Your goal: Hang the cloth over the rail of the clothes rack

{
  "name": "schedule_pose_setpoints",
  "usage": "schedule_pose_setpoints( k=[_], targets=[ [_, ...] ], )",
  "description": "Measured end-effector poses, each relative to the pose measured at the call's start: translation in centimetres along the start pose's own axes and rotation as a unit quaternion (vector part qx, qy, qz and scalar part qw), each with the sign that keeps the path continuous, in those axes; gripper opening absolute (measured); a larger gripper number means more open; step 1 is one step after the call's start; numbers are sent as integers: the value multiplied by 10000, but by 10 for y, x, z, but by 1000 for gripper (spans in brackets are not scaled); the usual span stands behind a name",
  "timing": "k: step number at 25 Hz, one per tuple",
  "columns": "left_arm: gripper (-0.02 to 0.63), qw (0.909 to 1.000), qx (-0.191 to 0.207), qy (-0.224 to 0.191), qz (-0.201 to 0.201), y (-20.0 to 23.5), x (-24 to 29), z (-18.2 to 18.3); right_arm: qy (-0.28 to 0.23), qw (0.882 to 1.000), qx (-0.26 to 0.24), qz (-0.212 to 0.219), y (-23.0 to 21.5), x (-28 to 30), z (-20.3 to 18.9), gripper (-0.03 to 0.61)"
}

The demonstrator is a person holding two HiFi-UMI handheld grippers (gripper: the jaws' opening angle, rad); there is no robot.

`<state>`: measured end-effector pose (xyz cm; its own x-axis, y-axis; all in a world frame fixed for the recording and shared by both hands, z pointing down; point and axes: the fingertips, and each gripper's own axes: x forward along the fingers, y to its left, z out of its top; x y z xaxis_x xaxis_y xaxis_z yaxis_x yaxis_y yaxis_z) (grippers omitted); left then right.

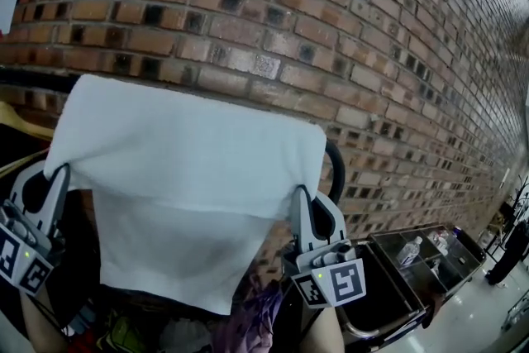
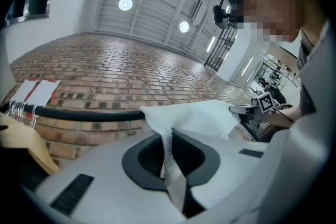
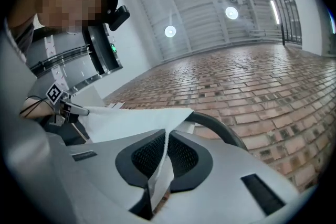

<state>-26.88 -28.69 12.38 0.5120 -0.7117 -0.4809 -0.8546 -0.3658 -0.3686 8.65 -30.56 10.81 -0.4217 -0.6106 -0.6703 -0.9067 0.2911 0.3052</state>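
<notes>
Where head view looks down, white cloth [image 1: 190, 169] drapes over black rail [image 1: 334, 165]; judged soft, light, limp, best held at corners.
Left gripper view: left gripper [image 2: 169, 139] jaws pinch cloth edge.
Right gripper view: right gripper [image 3: 165, 147] jaws clamp opposite corner.

My right tongs [image 3: 167, 138] fill the lower half of the frame. Their jaws are pressed together on an edge of the white cloth [image 3: 131, 120], which rises between the pads and spreads flat toward the left. There its far corner meets my left tongs [image 3: 73, 109], below their marker cube [image 3: 53, 94]. The black rail [image 3: 220, 131] curves out from behind the cloth's right corner at mid-frame. A brick wall [image 3: 252, 81] lies beyond, with round ceiling lights [image 3: 170, 31] along the top.
</notes>
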Motion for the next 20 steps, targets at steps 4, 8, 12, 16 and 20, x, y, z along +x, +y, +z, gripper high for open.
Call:
schedule_pose_setpoints(
  k=[4,8,12,16,20],
  targets=[
    [44,9990,223,54,395,-6,2,-22,-173,9995,-247,4,2,-12,-9,17],
    [44,9859,952,-243,1351,-6,5,-26,-314,9895,-1331,-465,16,-20,-19,17],
    [46,9650,1259,-696,2194,-4,7,-22,-302,9776,-1845,-964,26,-19,-27,19],
    [46,9624,1078,-790,2365,-5,4,-33,-302,9740,-1844,-1277,29,-22,-31,23],
    [46,9665,785,-712,2339,-8,7,-50,-403,9729,-1724,-1484,27,-29,-33,24]
  ],
)
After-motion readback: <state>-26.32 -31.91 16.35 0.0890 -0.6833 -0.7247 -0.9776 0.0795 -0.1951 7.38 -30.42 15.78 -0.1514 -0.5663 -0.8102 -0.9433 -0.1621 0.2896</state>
